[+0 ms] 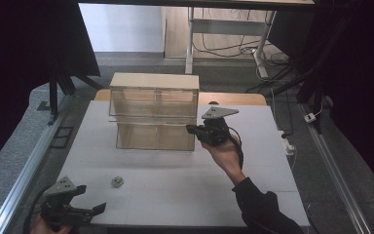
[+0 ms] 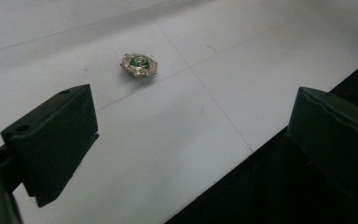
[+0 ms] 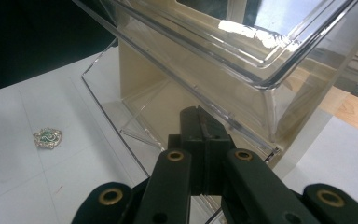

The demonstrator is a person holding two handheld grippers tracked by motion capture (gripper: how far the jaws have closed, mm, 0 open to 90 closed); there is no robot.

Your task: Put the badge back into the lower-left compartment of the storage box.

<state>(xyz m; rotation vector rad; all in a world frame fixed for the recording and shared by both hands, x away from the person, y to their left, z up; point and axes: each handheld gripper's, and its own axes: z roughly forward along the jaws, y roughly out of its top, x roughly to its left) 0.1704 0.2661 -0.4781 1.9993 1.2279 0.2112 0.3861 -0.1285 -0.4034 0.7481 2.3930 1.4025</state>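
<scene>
From above, my right gripper (image 1: 191,129) sits at the lower right corner of the clear acrylic drawer box (image 1: 155,111), jaws pressed together w/ nothing between them, tips at the bottom drawer's front. My left gripper (image 1: 95,208) waits at the near left edge of the white table (image 1: 185,185), jaws spread, empty. Green jewelled brooch (image 1: 117,181) lies loose on the table betw. the two, apart from both and in front of the box.

Left gripper view: brooch (image 2: 139,64) ahead of my spread jaws, a bit left of centre, well clear of the pads (image 2: 56,135). It's small, flat, bumpy; I reckon a grab from this angle could skid it away or pinch just one edge so it flips out. Table edge is close on the right, so a bad nudge might send it off.

Right gripper view: shut jaws against the lower tray (image 3: 121,107) of the box, upper tray overhanging above. Brooch (image 3: 48,137) off to the left on the table. Risk here imo: box is light and unanchored, so pushing or hooking the drawer w/ closed tips may slide or tip the whole box instead of moving the drawer, or tips slip off slick acrylic.
</scene>
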